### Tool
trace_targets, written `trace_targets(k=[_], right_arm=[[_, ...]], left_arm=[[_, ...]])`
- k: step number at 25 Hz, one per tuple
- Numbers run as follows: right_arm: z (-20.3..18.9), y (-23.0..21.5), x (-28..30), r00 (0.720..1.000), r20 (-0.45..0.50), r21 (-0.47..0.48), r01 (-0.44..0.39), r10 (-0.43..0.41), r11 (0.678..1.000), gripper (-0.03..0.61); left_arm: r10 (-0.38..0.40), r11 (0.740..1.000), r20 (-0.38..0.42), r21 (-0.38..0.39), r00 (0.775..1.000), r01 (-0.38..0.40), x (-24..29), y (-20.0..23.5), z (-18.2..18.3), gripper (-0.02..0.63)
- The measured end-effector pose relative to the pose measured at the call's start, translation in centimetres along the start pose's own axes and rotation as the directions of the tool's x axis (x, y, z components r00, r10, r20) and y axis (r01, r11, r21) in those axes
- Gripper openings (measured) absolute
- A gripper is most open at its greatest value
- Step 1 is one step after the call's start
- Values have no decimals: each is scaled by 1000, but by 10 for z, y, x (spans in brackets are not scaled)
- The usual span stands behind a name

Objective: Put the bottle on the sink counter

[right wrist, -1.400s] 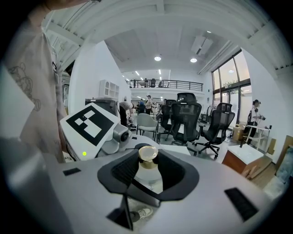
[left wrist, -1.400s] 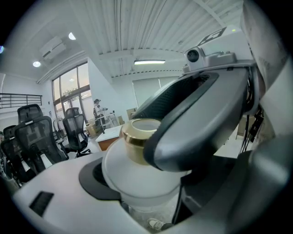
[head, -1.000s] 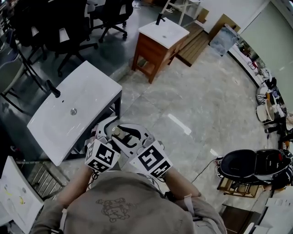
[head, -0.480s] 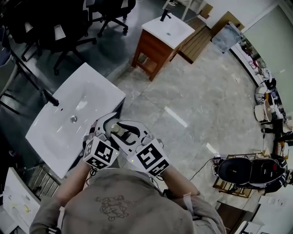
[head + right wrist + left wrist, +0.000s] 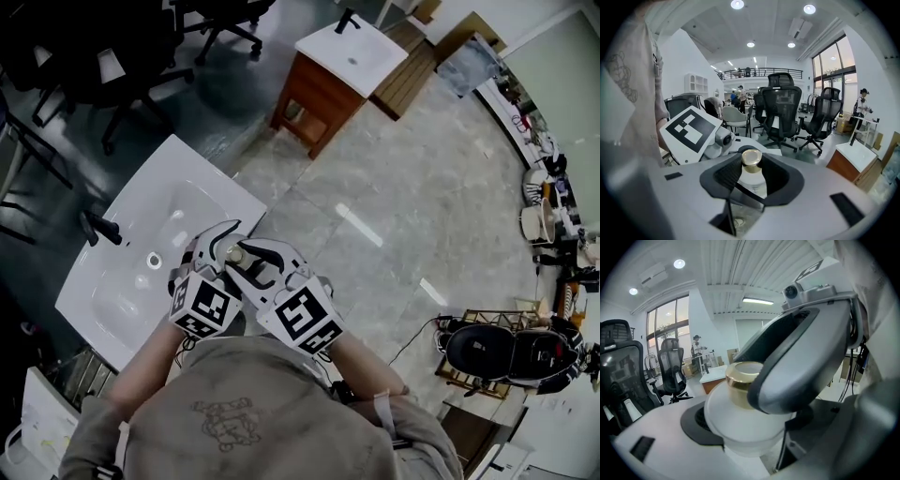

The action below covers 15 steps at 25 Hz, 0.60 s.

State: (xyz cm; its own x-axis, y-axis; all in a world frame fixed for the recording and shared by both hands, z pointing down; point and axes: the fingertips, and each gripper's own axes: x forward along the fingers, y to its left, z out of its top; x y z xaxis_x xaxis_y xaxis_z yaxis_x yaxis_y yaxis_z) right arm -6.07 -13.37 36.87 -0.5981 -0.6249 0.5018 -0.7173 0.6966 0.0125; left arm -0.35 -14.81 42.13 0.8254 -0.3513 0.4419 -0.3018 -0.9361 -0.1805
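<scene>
A small frosted white bottle with a gold cap hangs between both grippers, over the right end of the white sink counter. My left gripper is shut on the bottle's round body from the left. My right gripper comes in from the right. Its black pads are shut on the neck just under the gold cap. In the left gripper view the right gripper's jaw crosses in front of the cap and hides part of it.
The sink has a black faucet at its far side and a drain in the basin. A second wooden vanity stands further off on the tiled floor. Office chairs crowd the upper left. A black machine sits low right.
Both grippers have carried the bottle from the sink's front corner to a spot above its right end. The grip on the bottle looks the same.
</scene>
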Motion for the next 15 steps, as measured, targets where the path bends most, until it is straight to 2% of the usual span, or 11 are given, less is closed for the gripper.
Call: trace_targets(k=[5,10,15], right_arm=[[-2,-23,26,1000,-7,-3,18,-18,1000,141],[-19,-47,41,999,-26,-18,42,-43,999,140],[-32,-70,54,999,-45,6,32,-31,999,140]], left_arm=[[-17,1000,19,9,1000,17,19,25,-11,334],[-29,1000,35,10,999,28,47,35,-23,334],[-46,999,24,1,999,46,73,45,-33,334]])
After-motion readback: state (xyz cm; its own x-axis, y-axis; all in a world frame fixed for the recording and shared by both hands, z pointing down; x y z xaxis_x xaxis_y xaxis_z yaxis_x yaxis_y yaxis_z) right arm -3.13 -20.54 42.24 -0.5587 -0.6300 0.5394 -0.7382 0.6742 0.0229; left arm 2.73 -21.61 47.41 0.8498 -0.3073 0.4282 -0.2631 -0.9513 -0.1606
